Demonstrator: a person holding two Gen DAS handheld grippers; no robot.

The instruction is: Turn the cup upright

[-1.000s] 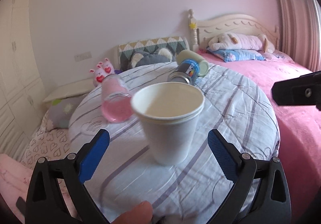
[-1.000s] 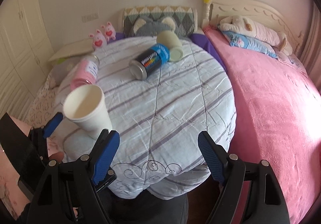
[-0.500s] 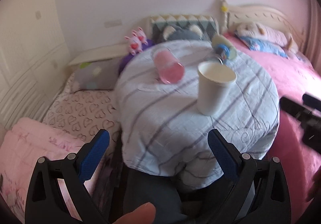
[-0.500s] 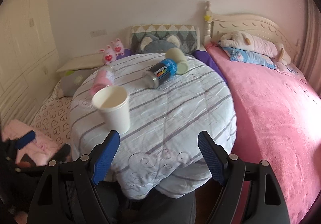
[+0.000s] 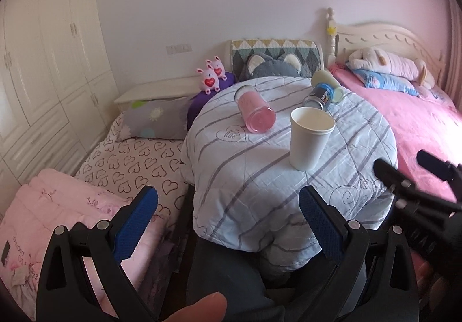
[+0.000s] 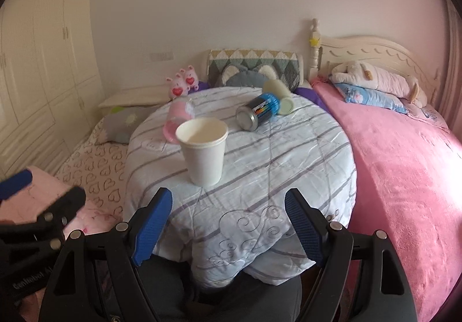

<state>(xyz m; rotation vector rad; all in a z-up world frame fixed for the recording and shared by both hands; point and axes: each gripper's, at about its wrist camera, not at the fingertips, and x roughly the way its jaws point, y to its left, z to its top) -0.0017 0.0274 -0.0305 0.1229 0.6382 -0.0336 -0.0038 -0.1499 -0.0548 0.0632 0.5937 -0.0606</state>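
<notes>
**Cup upright, both grippers clear**

Stood upright, mouth up, just above centre of the left wrist view: white paper cup (image 5: 310,141), base on the striped pale-blue quilted cover (image 5: 260,177) of the round table. Judged done, or all but done; nothing left but to back away cleanly. Best withdrawn straight back and level, away from the light cup and the soft cover under it, which could rock it.

Seen at lower frame, spread wide and empty: left gripper (image 5: 228,221), blue pads well short of the cup. Likewise parted and holding nothing: right gripper (image 6: 228,224), below the cup (image 6: 203,150) in its own view.

Lay on their sides further up the frame: pink glass jar (image 5: 255,112), blue-labelled metal can (image 5: 319,95), pale green cup (image 5: 327,81) touching it. Best left undisturbed.
</notes>
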